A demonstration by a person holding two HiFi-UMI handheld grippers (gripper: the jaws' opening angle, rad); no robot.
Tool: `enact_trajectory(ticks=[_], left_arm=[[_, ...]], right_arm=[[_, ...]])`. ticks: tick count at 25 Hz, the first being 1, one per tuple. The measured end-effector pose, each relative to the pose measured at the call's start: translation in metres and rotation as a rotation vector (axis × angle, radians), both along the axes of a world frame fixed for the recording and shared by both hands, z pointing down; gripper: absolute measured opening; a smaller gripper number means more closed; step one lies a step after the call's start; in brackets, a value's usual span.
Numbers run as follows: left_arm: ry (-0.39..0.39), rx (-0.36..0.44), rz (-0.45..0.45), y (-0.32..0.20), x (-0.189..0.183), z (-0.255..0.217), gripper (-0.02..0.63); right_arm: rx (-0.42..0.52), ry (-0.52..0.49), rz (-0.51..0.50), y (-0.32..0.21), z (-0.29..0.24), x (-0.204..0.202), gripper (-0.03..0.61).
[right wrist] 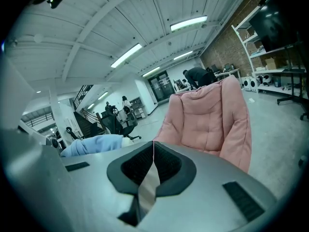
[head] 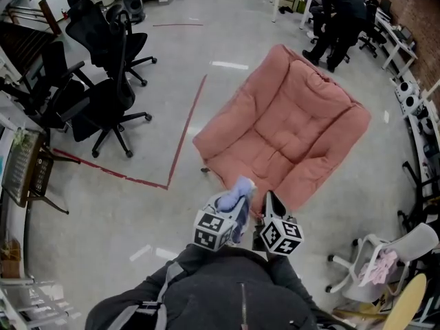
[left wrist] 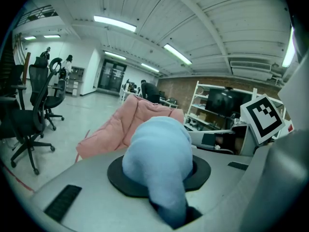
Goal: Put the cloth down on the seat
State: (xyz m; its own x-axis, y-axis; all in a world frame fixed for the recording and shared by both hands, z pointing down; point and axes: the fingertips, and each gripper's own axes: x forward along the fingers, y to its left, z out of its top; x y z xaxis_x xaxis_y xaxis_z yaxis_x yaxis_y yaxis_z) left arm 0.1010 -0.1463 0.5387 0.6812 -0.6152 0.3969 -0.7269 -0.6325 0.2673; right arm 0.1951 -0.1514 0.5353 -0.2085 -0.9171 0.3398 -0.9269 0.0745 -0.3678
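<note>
Head view: the left gripper (head: 235, 208) has the light blue cloth (head: 239, 192) bunched up in it. The right gripper (head: 270, 199) is just beside it, both near the front edge of the pink seat (head: 289, 126).
Left gripper view: jaws clamped on the cloth, seat behind it.
Right gripper view: jaws pressed together, nothing between them, seat ahead.

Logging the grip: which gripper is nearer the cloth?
Left gripper: jaws shut on the cloth. Right gripper sits beside it, apart, jaws shut, empty.

Fleecy cloth (left wrist: 157, 153) — quilted fabric seat (head: 289, 126)
</note>
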Motion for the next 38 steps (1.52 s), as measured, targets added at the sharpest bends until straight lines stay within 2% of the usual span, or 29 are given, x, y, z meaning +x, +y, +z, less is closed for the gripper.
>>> enact_trajectory(ticks=[4,8,14,20,29,38], left_arm=[[0.008,-0.003,-0.024,0.009,-0.012,0.001,0.107],[0.023,-0.012,-0.050,0.017,-0.020,0.000,0.107],[0.049,0.008,-0.036,0.022,-0.014,-0.010,0.107],[0.058,-0.020,-0.032,0.013,-0.010,-0.003,0.107],[0.058,-0.029,-0.031,-0.028,-0.007,-0.005,0.107],[0.055,-0.014,0.002,-0.100,0.000,-0.016,0.107]], right_arm=[[-0.006,-0.008,-0.022,0.009,0.005,-0.012,0.012],[-0.004,-0.010,-0.003,0.019,0.004,-0.008,0.012],[-0.005,-0.004,0.012,0.028,0.004,-0.003,0.012],[-0.011,-0.007,0.027,0.019,0.007,0.003,0.012],[-0.029,-0.017,0.003,-0.024,0.009,-0.005,0.012],[-0.020,-0.021,0.026,-0.090,0.002,0.002,0.012]])
